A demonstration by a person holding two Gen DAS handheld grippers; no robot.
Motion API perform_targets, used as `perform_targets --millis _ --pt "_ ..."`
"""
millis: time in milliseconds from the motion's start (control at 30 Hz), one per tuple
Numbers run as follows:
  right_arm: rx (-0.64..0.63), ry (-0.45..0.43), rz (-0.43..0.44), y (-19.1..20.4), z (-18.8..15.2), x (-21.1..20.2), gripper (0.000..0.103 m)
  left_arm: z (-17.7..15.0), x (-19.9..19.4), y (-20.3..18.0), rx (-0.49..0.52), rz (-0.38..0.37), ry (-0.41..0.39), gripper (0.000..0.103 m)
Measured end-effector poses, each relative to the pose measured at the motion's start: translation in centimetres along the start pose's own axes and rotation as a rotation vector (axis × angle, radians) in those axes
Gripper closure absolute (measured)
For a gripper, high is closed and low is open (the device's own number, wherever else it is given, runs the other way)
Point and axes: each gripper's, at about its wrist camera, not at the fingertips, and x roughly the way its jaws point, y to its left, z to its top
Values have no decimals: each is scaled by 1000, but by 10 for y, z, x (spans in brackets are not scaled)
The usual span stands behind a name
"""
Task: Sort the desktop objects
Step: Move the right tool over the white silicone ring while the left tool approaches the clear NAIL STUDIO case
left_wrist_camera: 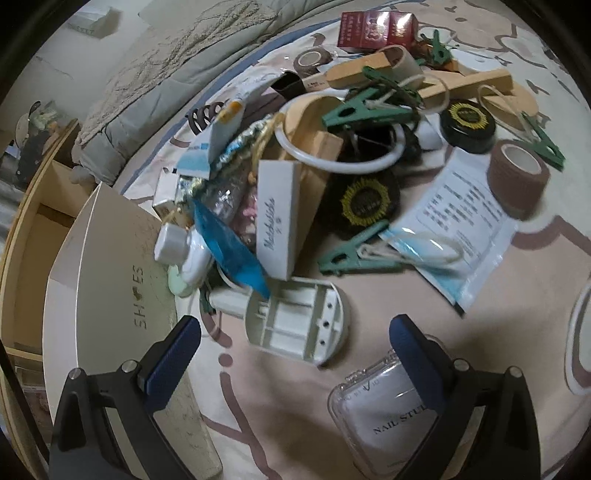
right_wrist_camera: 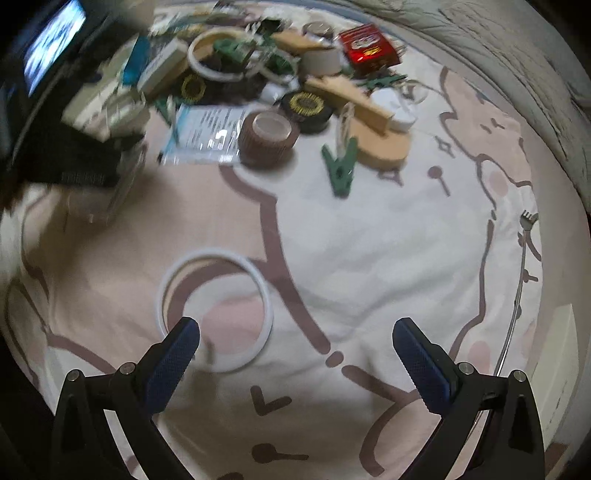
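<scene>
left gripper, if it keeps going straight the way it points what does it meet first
Probably the white plastic battery holder, lying just ahead between the open fingers of the left gripper; the clear nail case sits off beside its right finger. Depth is uncertain.

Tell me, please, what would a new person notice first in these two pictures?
First, the big jumbled pile of clips, tape rolls and boxes on the patterned sheet, with a red box at its far edge. Next, the open left claw over a white plastic tray beside a clear nail case. In the right wrist view, a lone white ring lies before the open right claw.
</scene>
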Motion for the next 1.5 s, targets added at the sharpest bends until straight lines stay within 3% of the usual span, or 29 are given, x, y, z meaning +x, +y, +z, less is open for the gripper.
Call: perform_targets --millis 33,200,500,667,933,1133,1300,1500 --pt "103 17 3 1 1 -2 0 -1 -1 -1 4 -1 0 1" --pt "183 12 49 -4 12 1 0 -13 -9 -2 27 -17 0 1" --pt "175 53 43 20 18 13 0 -39 -14 1 36 -62 33 1" --pt "157 49 64 34 22 12 0 -48 -31 16 -36 -183 -42 1" --pt "118 40 117 59 22 18 0 -65 -57 27 -119 -390 -91 1" --pt "65 14 105 79 15 23 0 -80 -69 20 -100 -455 -129 1" --pt "81 48 66 81 10 42 0 -90 -55 15 -114 -488 -70 1" --pt "123 26 96 70 12 51 0 -95 -40 13 -146 -491 -51 1"
